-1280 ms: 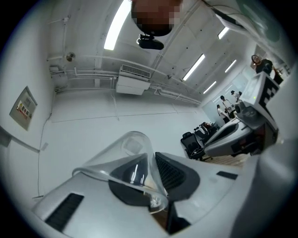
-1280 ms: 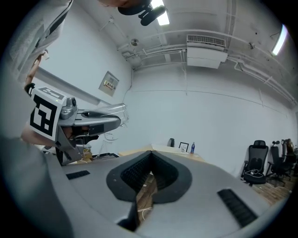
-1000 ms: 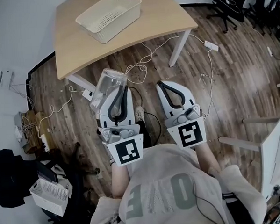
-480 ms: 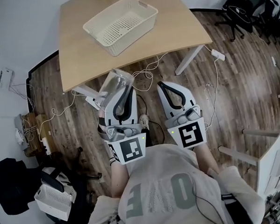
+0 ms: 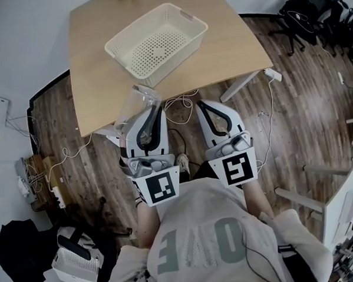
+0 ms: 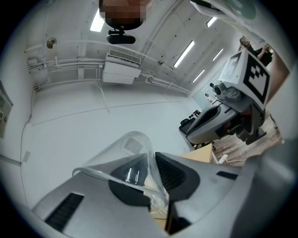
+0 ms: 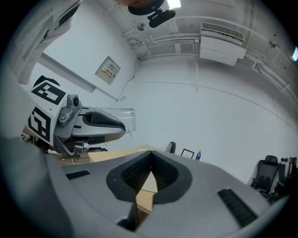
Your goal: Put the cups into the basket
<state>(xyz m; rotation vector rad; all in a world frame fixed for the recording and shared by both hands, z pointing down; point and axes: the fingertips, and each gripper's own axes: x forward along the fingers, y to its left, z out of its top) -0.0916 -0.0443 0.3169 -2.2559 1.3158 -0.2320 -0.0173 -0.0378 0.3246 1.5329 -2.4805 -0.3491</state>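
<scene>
Wood-plank floor (image 5: 304,101) underfoot, white walls around, and a pale wooden table (image 5: 101,53) up ahead as our landmark. The clear plastic cup (image 5: 134,104) is at the table's near edge in the head view, tilted and off the surface, short of the cream perforated basket (image 5: 181,54) that sits on the table toward its far side. The left gripper (image 5: 149,112) has that cup clenched: in its own view the two pads pinch the thin wall at the rim, with the cup's body bulging out to one side (image 6: 128,148). The right gripper (image 5: 204,106) sits just beside it, off the table's near edge and over the floor, with its jaws pressed together on nothing (image 7: 150,169). White cables (image 5: 180,102) trail across the floor under the table's near edge, and black office chairs (image 5: 311,12) stand past the table's right side.
</scene>
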